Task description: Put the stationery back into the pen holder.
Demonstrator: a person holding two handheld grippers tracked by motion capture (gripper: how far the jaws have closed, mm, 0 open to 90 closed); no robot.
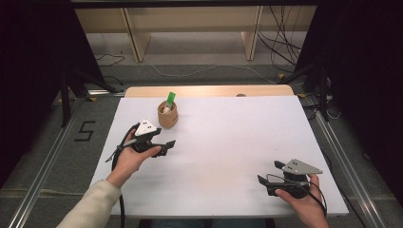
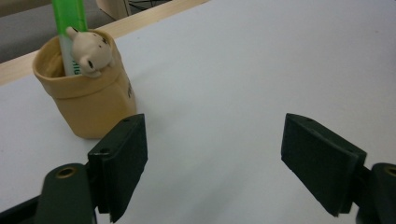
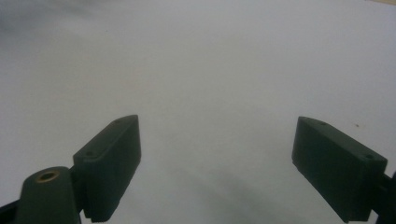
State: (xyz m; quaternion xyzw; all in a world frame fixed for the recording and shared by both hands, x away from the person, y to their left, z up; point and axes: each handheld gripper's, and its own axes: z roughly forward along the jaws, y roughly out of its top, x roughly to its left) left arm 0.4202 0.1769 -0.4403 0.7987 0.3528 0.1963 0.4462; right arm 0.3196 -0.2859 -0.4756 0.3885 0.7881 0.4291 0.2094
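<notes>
A tan soft cup point(image 1: 167, 116) stands on the white table point(image 1: 228, 137) at the back left. A green marker point(image 1: 171, 98) and a small cream animal figure stick out of it. In the left gripper view the cup point(image 2: 88, 93) sits just ahead and left of the jaws, with the marker point(image 2: 69, 28) and the figure point(image 2: 88, 49) at its rim. My left gripper point(image 1: 166, 147) point(image 2: 215, 163) is open and holds nothing; it is just in front of the cup, apart from it. My right gripper point(image 1: 269, 173) point(image 3: 217, 163) is open and holds nothing, low over bare table at the front right.
Beyond the white surface runs a wooden table edge point(image 1: 209, 90). Behind it are wooden shelf legs point(image 1: 135, 38) and loose cables point(image 1: 280, 42) on the floor. Metal rails point(image 1: 43, 175) flank the table.
</notes>
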